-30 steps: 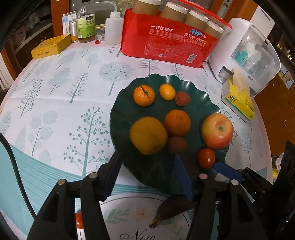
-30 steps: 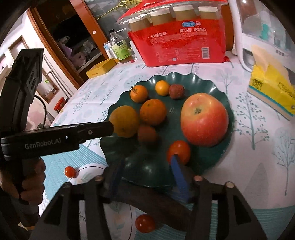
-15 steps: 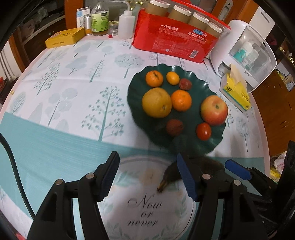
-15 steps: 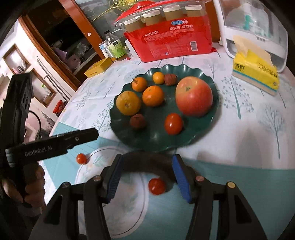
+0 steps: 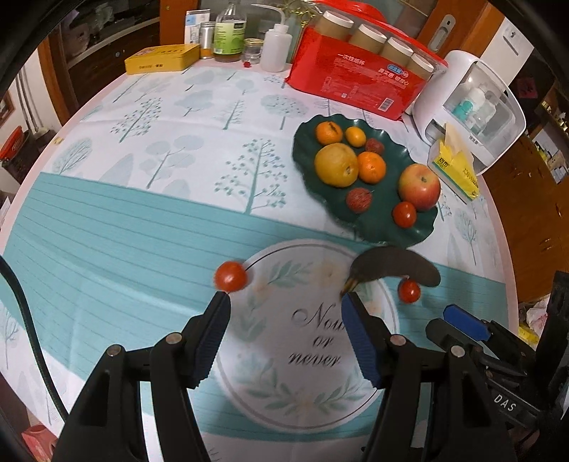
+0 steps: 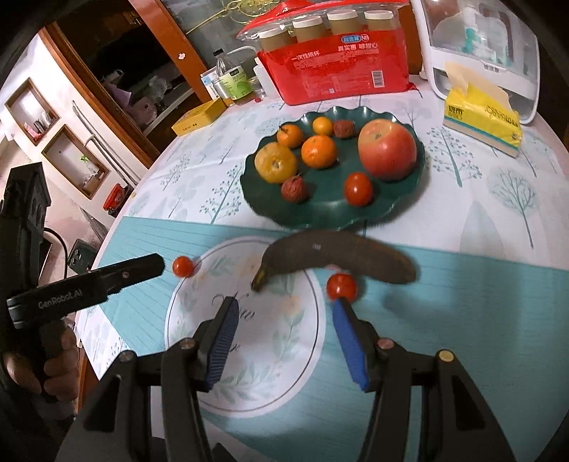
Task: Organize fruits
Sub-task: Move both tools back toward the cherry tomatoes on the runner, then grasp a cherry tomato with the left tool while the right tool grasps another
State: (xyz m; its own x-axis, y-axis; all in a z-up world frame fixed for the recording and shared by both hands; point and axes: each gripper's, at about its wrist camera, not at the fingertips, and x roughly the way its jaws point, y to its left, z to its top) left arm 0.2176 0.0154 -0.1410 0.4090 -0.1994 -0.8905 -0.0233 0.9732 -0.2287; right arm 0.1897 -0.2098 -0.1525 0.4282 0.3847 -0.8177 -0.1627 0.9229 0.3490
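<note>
A dark green wavy plate (image 5: 309,149) (image 6: 387,209) holds several oranges, an apple (image 5: 419,186) (image 6: 387,149), lychees and a tomato. A blackened banana (image 5: 394,267) (image 6: 338,256) lies on the table just in front of the plate. Two loose cherry tomatoes lie on the cloth: one (image 5: 230,277) (image 6: 182,266) by my left gripper's left fingertip, one (image 5: 409,291) (image 6: 341,287) under the banana, by my right gripper's right fingertip. My left gripper (image 5: 284,302) and right gripper (image 6: 282,305) are both open and empty, above the printed white circle.
At the back stand a red pack of paper cups (image 5: 359,81), a white appliance (image 5: 473,113), a yellow tissue pack (image 5: 453,168), bottles (image 5: 229,33) and a yellow tin (image 5: 161,58). The table edge curves round at left and right.
Both grippers have drawn back from the plate toward the near table edge. The banana and the two loose cherry tomatoes are now in full view.
</note>
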